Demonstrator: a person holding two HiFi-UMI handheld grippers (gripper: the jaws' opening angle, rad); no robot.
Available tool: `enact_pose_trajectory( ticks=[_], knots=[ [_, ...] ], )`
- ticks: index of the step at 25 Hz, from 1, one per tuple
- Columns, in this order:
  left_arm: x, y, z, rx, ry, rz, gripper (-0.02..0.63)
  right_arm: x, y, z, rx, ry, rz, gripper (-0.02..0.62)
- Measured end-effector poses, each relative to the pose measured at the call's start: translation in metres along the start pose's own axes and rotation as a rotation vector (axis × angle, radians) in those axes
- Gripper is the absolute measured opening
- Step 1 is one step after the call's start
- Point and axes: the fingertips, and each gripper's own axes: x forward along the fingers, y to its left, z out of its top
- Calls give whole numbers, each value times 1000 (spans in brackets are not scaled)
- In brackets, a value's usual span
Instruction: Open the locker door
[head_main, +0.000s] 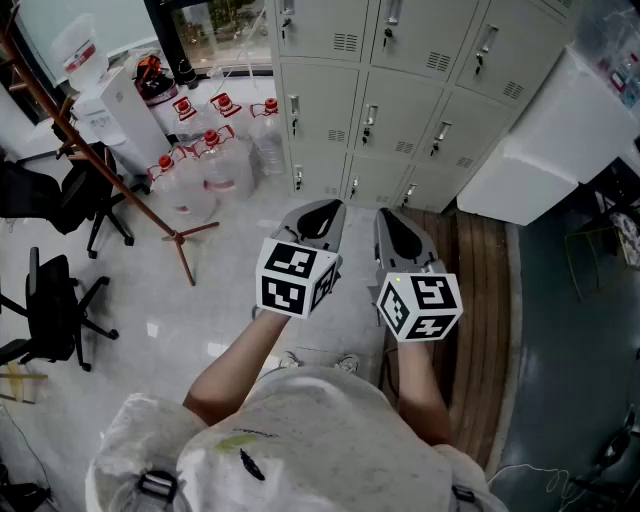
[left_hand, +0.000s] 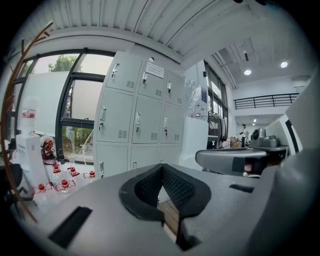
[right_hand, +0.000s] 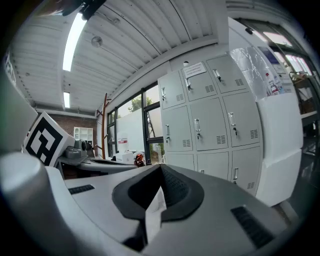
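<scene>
Left tool (left_hand: 162, 166), right tool (right_hand: 161, 167): seemingly closed.

left gripper (left_hand: 162, 169): jaws together | lockers (left_hand: 145, 120) ahead, well apart, doors closed | red-capped bottles (left_hand: 64, 184) lower left

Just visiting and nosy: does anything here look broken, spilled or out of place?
Nothing broken or spilled. The lockers are all shut; red-capped water jugs merely crowd the floor beside them.

Pale glossy floor (head_main: 215, 295) — black office chair (head_main: 50, 300) left, window (left_hand: 80, 107) beyond.
</scene>
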Motion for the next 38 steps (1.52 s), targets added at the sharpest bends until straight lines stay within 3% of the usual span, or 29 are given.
enact_pose_trajectory(
  ticks=[23,38],
  knots=[
    [54,-70,8,3,10,4,6,-26,-64,-5,99,-4,76,3],
    [90,-67,13,-17,9,46,6,-11,-102,0,90,-10,107,3]
  ],
)
